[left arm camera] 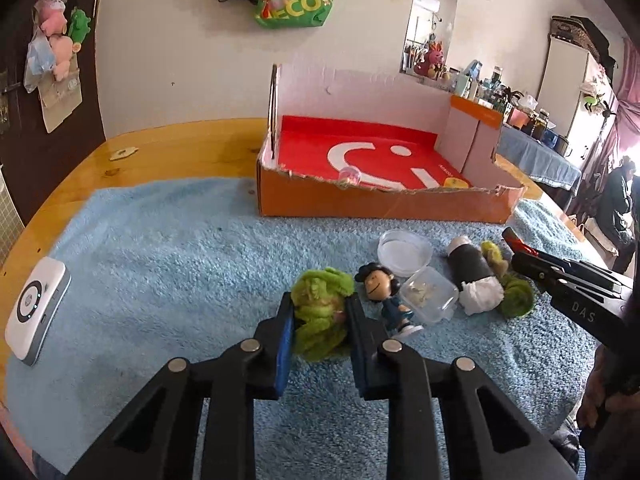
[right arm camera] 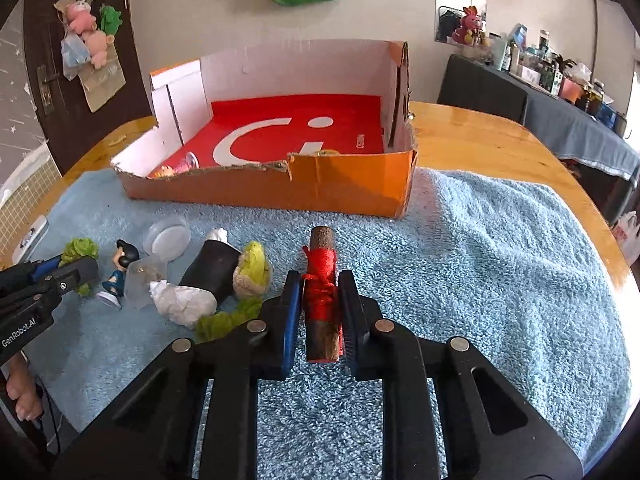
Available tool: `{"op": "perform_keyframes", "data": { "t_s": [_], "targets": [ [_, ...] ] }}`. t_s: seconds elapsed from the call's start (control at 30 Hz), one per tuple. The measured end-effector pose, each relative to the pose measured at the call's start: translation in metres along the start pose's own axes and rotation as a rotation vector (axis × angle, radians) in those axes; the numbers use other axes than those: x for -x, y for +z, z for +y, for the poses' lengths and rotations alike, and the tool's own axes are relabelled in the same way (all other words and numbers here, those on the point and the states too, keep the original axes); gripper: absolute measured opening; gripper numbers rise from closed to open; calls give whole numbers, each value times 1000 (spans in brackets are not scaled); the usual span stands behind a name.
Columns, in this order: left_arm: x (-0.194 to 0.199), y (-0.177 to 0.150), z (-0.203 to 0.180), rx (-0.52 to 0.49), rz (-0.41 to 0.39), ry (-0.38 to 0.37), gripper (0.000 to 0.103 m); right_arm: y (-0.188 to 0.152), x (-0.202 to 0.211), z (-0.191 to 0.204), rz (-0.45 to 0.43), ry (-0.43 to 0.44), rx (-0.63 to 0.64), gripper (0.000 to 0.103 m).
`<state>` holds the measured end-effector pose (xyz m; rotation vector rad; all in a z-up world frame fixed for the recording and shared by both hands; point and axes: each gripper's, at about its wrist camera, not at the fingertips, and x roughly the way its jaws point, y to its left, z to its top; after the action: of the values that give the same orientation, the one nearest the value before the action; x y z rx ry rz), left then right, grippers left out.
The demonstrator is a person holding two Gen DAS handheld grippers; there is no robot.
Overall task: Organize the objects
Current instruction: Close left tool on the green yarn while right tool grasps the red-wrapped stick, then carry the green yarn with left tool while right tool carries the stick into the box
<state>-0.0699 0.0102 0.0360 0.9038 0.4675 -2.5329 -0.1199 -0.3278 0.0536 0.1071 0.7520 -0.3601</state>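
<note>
I'm clamping green fuzzy toy (left arm camera: 320, 316) in left gripper (left arm camera: 318, 316), stick wrapped in red thread (right arm camera: 320, 296) in right gripper (right arm camera: 320, 300), both on towel (right arm camera: 500, 240). Box (right arm camera: 320, 188) holding few bits; figurine (left arm camera: 386, 296), lid (left arm camera: 405, 254), tub (left arm camera: 429, 294), roll (left arm camera: 476, 280) waiting.

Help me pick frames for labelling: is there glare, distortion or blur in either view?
Left wrist: fisheye bends the table edge; window at right blown out; green plush sharp. Right wrist: same curvature; glare on the table's right rim; red-wrapped stick sharp.
</note>
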Motion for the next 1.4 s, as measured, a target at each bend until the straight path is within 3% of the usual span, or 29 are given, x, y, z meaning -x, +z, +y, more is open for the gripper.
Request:
{"op": "perform_keyframes", "data": {
  "t_s": [0.5,1.13,1.4],
  "targets": [
    [32,6,-12,-18,-112,4,25,6,47,5,-132,30,15,18],
    [54,-1,-19,-29,-159,-5,25,-6,60,12,-145,77,41,18],
    [64,21,-25,-74,-184,-50,25,13,63,12,-161,104,27,18]
  ]
}}
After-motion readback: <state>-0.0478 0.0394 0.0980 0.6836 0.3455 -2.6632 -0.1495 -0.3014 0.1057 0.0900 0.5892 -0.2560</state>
